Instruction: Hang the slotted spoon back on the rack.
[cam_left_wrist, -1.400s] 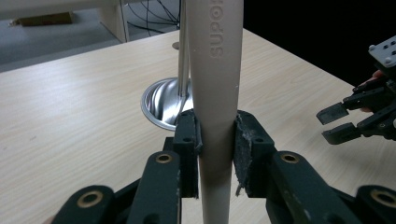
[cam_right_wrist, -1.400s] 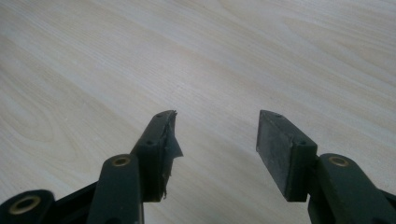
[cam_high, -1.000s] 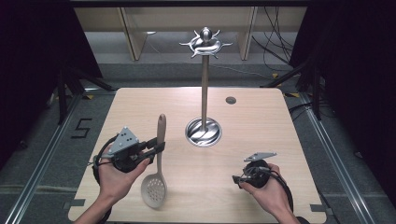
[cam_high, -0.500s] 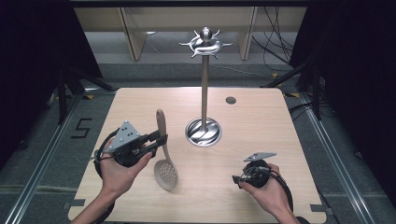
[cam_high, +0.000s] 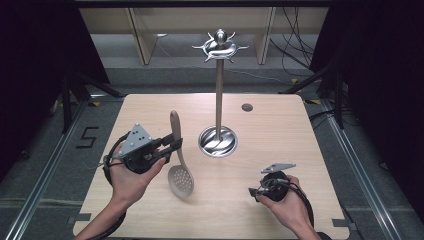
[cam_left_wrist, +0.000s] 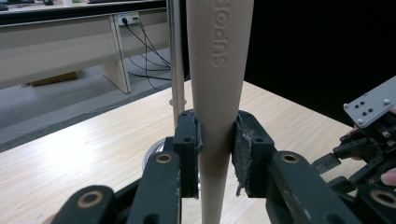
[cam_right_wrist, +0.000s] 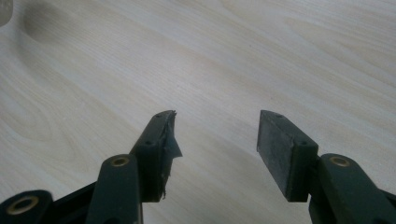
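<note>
A beige slotted spoon hangs off the table, handle up and perforated bowl down. My left gripper is shut on its handle, with both pads pressed against the sides. A steel utensil stand rises from a round base just right of the spoon, and hooks ring its top. Its pole shows behind the handle. My right gripper rests low at the front right of the table, tilted down at the wood. Its jaws stand open with nothing between them.
The light wooden table has a small dark round hole at the back right. Pale desks and cables stand beyond the far edge, and dark floor lies on both sides. The right gripper appears at the edge of the left gripper view.
My left gripper has carried the spoon up and to the right, toward the stand, tilting it more upright. The right gripper has stayed where it was.
</note>
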